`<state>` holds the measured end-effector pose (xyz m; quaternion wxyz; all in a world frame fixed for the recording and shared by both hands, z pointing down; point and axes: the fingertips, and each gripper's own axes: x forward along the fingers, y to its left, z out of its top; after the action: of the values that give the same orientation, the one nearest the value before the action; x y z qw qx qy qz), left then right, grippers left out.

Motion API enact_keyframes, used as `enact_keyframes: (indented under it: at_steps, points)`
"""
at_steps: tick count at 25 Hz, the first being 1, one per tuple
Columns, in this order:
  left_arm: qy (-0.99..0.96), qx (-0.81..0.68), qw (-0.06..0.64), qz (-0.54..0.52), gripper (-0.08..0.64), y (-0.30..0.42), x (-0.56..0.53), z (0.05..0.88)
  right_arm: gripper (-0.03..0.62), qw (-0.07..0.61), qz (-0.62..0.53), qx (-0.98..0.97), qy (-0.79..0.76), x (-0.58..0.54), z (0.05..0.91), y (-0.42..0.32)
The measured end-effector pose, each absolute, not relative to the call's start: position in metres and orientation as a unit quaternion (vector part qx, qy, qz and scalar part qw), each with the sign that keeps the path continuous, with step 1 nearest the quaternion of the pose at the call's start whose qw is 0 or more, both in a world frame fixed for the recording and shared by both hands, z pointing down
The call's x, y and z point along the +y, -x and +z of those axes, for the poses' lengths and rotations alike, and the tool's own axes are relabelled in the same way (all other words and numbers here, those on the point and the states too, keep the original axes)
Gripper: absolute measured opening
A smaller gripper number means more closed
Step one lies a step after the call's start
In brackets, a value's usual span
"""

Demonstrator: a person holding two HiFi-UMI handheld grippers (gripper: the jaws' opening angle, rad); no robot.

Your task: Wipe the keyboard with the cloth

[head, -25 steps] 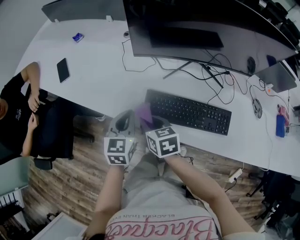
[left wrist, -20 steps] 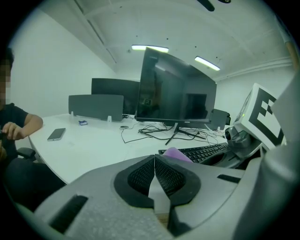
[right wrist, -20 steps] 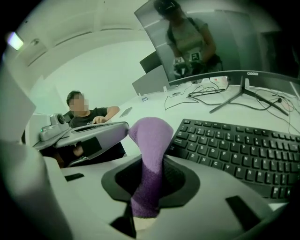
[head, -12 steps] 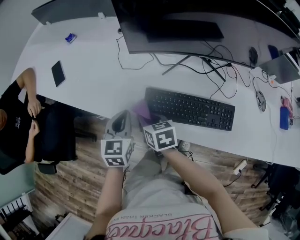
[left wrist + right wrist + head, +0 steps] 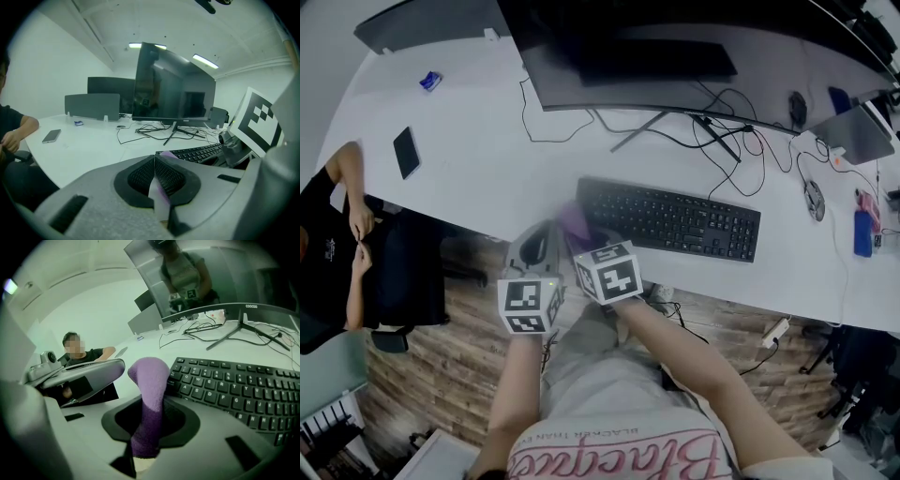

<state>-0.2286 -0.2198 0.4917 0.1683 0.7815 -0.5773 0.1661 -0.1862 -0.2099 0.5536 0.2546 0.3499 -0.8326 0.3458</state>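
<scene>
Standing at the front edge of the white desk point(image 5: 487, 173), the person held a marker-cubed gripper in each hand, the two close together just off the left end of the black keyboard point(image 5: 670, 217). The purple cloth point(image 5: 575, 219) was bunched between them, right by the keyboard's left corner; I couldn't tell whether it actually touched the keys.

The left gripper point(image 5: 154, 161) had its jaws pressed together, with only a thin edge of the cloth pinched between the ribbed pads point(image 5: 140, 174). A pale strip of fabric ran down the seam where they met. The right gripper point(image 5: 146, 430) was likewise clamped shut on the cloth, but with a thicker fold. A rounded purple hump stood up out of its jaws, and the keyboard lay just beyond and to the right of it.

Further back on the desk stood a wide curved monitor point(image 5: 675, 52), its screen dark, on a splayed stand. A tangle of cables point(image 5: 727, 141) trailed behind the keyboard. A mouse point(image 5: 812, 199) lay well off to the right, and a phone point(image 5: 406, 152) lay face down far to the left. A second person in a dark shirt point(image 5: 333, 253) sat at the left end of the desk, hands together in the lap.
</scene>
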Motion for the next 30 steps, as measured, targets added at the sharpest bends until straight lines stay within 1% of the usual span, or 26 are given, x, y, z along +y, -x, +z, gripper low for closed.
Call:
enact_keyframes:
  at_steps: [11, 30]
  points:
    - [-0.785, -0.571, 0.166, 0.173, 0.007, 0.208, -0.216, 0.491, 0.084, 0.242, 0.351, -0.827, -0.366, -0.214, 0.551, 0.161]
    - [-0.807, -0.537, 0.168, 0.179, 0.008, 0.125, -0.221, 0.494, 0.084, 0.241, 0.354, -0.812, -0.397, -0.214, 0.55, 0.075]
